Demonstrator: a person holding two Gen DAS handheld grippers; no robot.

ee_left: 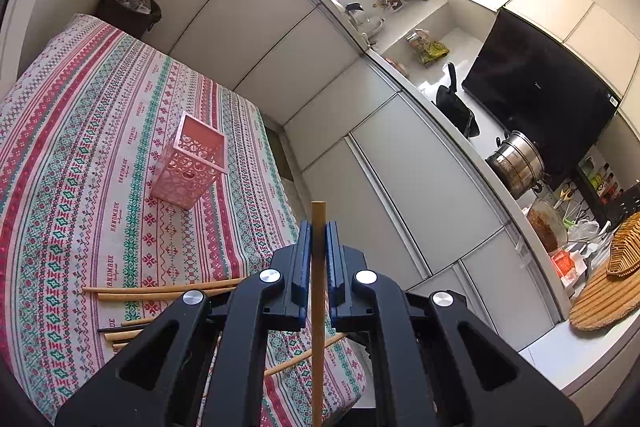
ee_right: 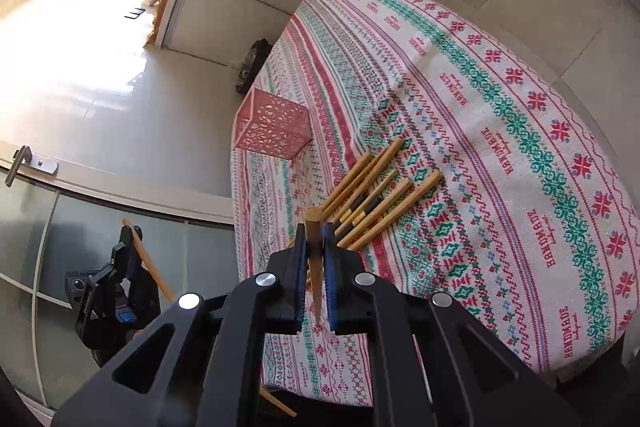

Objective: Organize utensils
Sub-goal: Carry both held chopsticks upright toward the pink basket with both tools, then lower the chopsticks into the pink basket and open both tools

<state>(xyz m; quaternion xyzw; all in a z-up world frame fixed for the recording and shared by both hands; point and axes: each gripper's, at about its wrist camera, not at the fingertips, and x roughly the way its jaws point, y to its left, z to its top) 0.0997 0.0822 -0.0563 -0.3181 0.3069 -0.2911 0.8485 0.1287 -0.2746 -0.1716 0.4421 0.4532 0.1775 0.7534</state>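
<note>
My left gripper (ee_left: 319,229) is shut on a wooden chopstick (ee_left: 318,307) that stands upright between the jaws, above the table's near edge. The pink perforated holder (ee_left: 191,163) stands on the patterned tablecloth (ee_left: 80,131), ahead and to the left. Several chopsticks (ee_left: 160,293) lie on the cloth below the gripper. My right gripper (ee_right: 316,231) is shut on another wooden chopstick (ee_right: 315,251), held above a pile of chopsticks (ee_right: 376,195). The pink holder (ee_right: 272,129) stands near the table's far-left edge. The left gripper with its chopstick (ee_right: 120,275) shows at the lower left.
White cabinets (ee_left: 328,115) run beside the table. A counter holds a steel pot (ee_left: 516,163), a black pan (ee_left: 456,103) and woven mats (ee_left: 604,291). A dark bin (ee_left: 128,9) stands past the table's far end. A glass door with a handle (ee_right: 20,163) is at left.
</note>
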